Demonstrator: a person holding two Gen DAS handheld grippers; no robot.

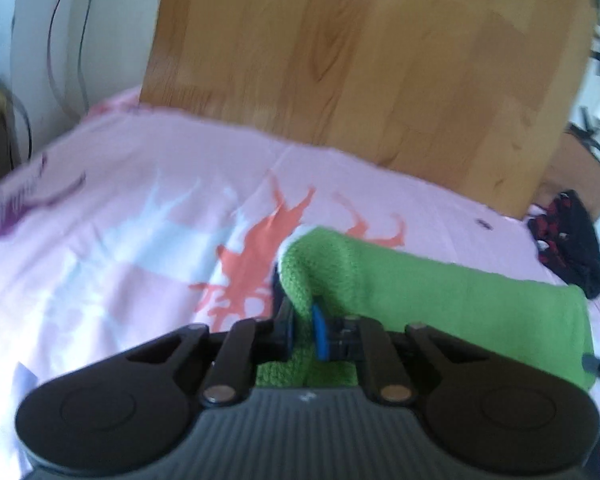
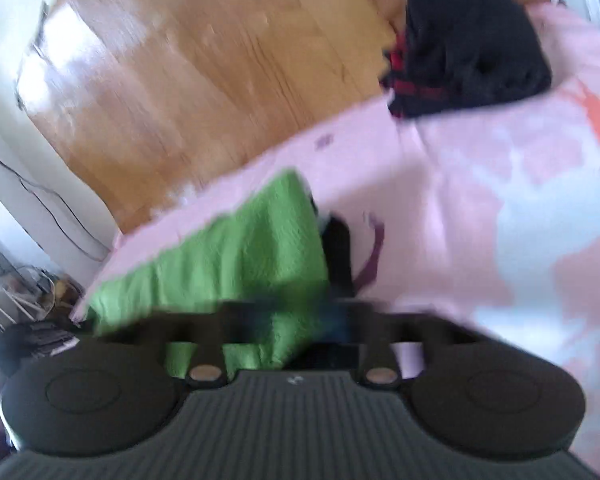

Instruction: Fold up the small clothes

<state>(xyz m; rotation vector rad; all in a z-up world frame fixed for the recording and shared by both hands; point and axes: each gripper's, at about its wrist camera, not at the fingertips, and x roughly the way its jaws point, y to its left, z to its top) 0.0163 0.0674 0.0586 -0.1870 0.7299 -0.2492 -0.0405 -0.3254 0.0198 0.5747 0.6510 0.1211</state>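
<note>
Green sock [image 1: 440, 292], fuzzy one, is lifted a bit off the pink bedsheet [image 1: 140, 200] with the orange and pale blue splashy print, and both tongs are on it. The left gripper [image 1: 302, 330] has its blue-padded fingers [image 1: 319, 332] pinched narrow on a bunched end of the sock, fabric curling up and over the tips, with the rest of it stretching off toward the right side of that view. From the right wrist view everything's pretty smeared, but the right gripper [image 2: 300, 326] looks clamped on the other end of the sock [image 2: 228, 256], the green cloth running away from it up and to the left over the sheet [image 2: 480, 184]. A dark bundle of clothes [image 2: 472, 48] with some red on it sits near the edge of the bed, well apart from the sock, also visible far right in the left view [image 1: 568, 240]. Past the bed edge there's a wood floor [image 1: 380, 60], and a white wall [image 1: 32, 40] with thin cables [image 1: 54, 40] hanging down it.
</note>
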